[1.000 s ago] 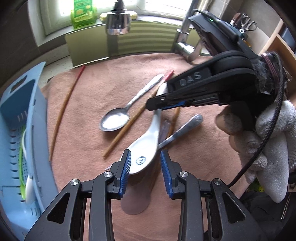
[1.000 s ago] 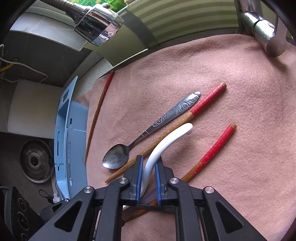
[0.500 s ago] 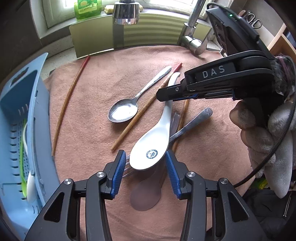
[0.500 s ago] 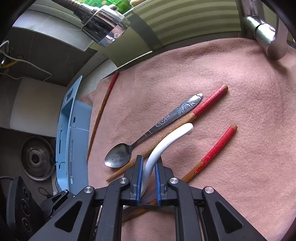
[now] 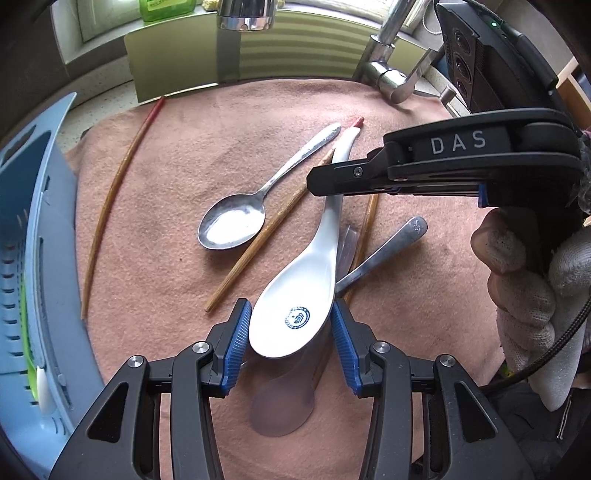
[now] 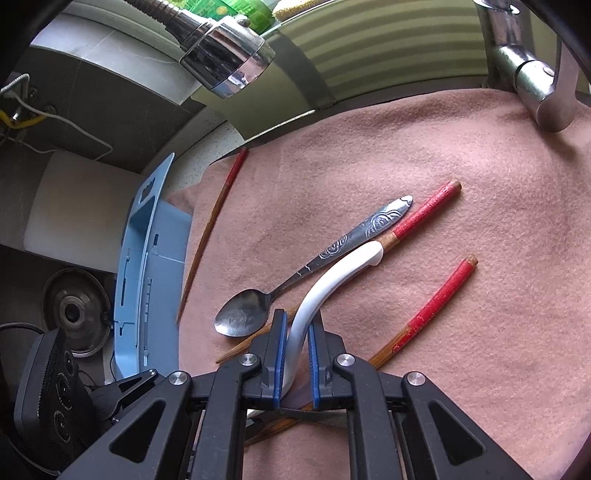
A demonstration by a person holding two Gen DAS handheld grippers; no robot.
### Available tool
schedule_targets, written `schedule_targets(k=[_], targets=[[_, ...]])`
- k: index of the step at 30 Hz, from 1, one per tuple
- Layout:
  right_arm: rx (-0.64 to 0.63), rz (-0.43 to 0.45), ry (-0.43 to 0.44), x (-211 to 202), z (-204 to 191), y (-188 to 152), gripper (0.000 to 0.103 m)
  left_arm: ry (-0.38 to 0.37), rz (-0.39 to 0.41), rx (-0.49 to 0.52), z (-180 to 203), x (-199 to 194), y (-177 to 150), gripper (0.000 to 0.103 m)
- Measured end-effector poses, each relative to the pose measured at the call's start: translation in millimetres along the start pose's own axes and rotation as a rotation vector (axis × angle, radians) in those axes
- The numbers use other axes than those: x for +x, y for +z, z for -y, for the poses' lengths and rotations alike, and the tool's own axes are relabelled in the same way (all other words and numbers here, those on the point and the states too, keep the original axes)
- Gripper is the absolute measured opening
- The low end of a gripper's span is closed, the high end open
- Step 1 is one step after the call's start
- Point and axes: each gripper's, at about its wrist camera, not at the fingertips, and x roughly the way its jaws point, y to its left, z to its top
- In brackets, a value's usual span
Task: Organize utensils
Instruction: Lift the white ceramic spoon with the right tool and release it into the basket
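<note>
Pink cloth covered the tabletop, with loose utensils on it: metal spoon bowl-up at centre, a chopstick just beside it, another chopstick lying alone toward the blue basket at the left edge. A fork handle stuck out from under the white ceramic spoon; the tines were hidden, so fork is my best guess. Tap and spray head sat at the far edge, green bottle behind on the sill.

Readable text: "DAS" on the right claw body. Round blue stamp on the ceramic spoon's underside, lettering too small to read.

Right claw pinched the ceramic spoon's handle between its blue pads, pointing steeply down, gripped by a gloved hand. The spoon's bowl was lifted off the cloth, casting a shadow below.

Left claw also pointed steeply down, jaws spread either side of the spoon bowl. Right pad looked to be at the rim, left pad just clear of it.

Red-ended chopsticks lay under and right of the held spoon.
</note>
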Motion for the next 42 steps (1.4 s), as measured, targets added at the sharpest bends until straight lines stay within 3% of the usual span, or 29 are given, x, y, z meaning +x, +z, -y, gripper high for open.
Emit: schedule_targets(k=[19,34,42], targets=[[-0.017,0.038,0.022,-19,-13,2,0.008,0.003,0.095,-0.020,9,-34,-15,0.041],[-0.107,0.051,0.073,-28,-70,2,0.007,0.036,0.199,-0.099,-9,-81,-40,0.040],[-0.178,0.033,0.108,-17,-117,-1,0.007,0.071,0.243,-0.158,-37,-102,-52,0.040]])
